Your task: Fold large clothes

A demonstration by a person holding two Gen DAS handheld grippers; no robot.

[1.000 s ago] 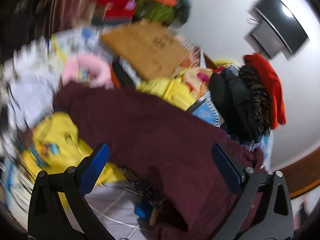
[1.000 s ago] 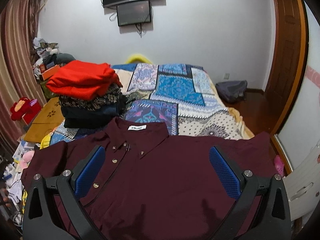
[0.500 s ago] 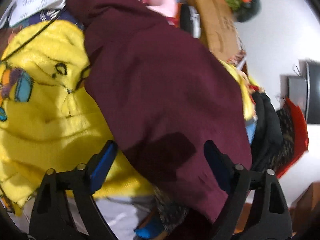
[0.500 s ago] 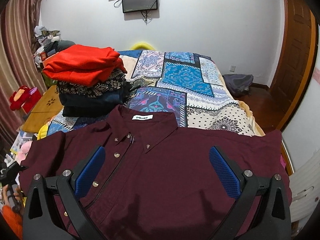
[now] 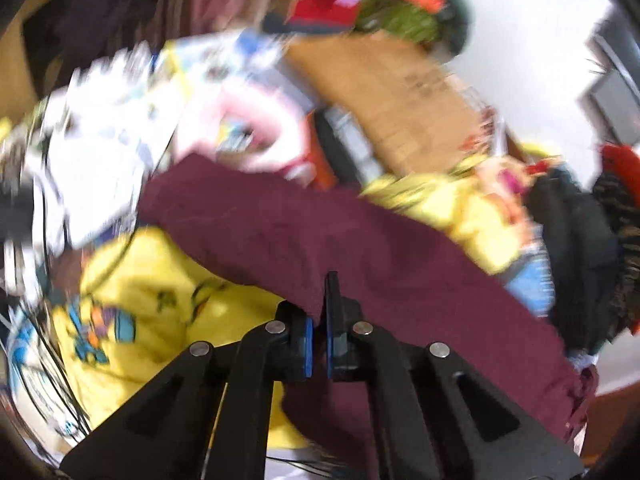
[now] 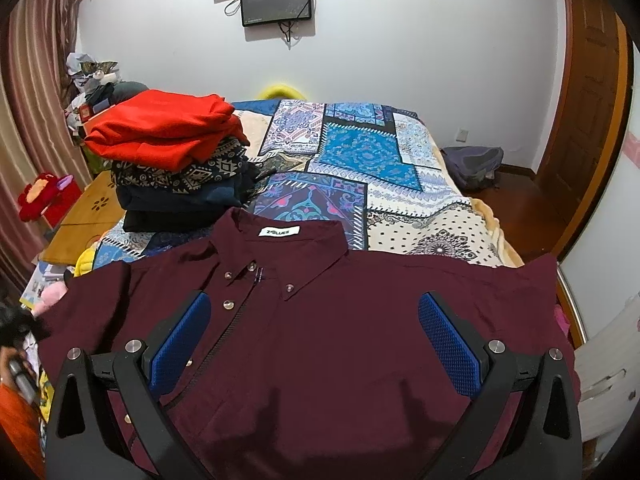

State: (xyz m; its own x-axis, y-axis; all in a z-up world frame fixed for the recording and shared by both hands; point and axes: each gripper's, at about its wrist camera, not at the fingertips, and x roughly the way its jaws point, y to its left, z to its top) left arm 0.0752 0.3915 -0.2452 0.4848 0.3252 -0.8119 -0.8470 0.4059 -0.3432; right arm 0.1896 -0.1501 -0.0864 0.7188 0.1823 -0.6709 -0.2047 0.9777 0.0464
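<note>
A maroon button-up shirt [image 6: 360, 288] lies face up across the near end of the bed, collar away from me. My right gripper [image 6: 314, 344] hovers open over its chest, and no cloth sits between the blue pads. The shirt's left sleeve [image 5: 360, 248] hangs over the bed's side in the blurred left wrist view. My left gripper [image 5: 318, 308] is closing on that sleeve's lower edge. Its pads are together, and maroon cloth runs between them.
A stack of folded clothes [image 6: 176, 160] with a red top stands on the patchwork quilt [image 6: 360, 160] behind the collar. Beside the bed lie a yellow cartoon blanket [image 5: 152, 300], papers and a wooden board [image 5: 400, 100]. A backpack [image 6: 472, 164] sits by the door.
My left gripper swung down to the sleeve's edge and went from wide open to shut on the cloth. My right gripper stays open and has tipped slightly down over the shirt.
</note>
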